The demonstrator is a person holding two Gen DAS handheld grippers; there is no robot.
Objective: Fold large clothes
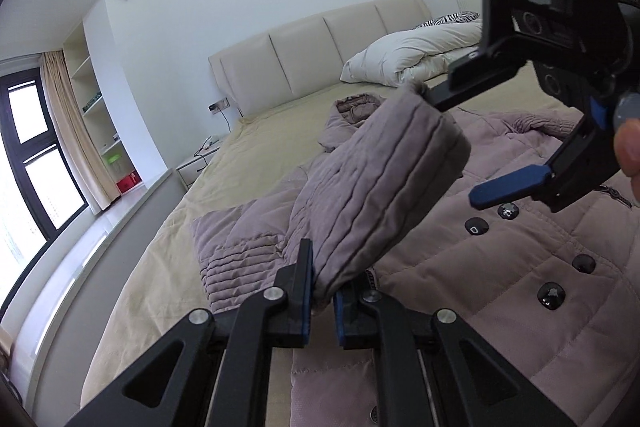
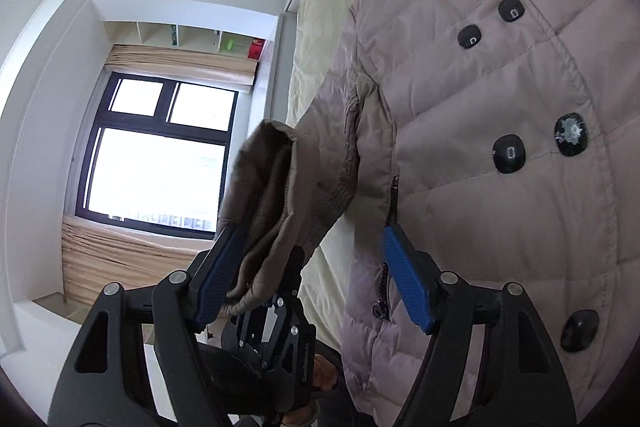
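A mauve quilted coat (image 1: 500,251) with black buttons lies front up on the bed; it also fills the right wrist view (image 2: 500,107). My left gripper (image 1: 322,291) is shut on the cuff of its sleeve (image 1: 384,179) and holds the sleeve lifted above the coat. My right gripper (image 1: 460,147) is open beside the sleeve's far end; one finger (image 1: 452,95) touches the sleeve edge. In the right wrist view, the right gripper (image 2: 316,263) stands open with the sleeve cuff (image 2: 272,211) against its left finger (image 2: 220,267).
The bed (image 1: 240,163) has a beige sheet and padded headboard (image 1: 312,59). A white duvet (image 1: 412,55) and zebra pillow lie at its head. A window (image 2: 160,151), curtains and shelves are on the left side.
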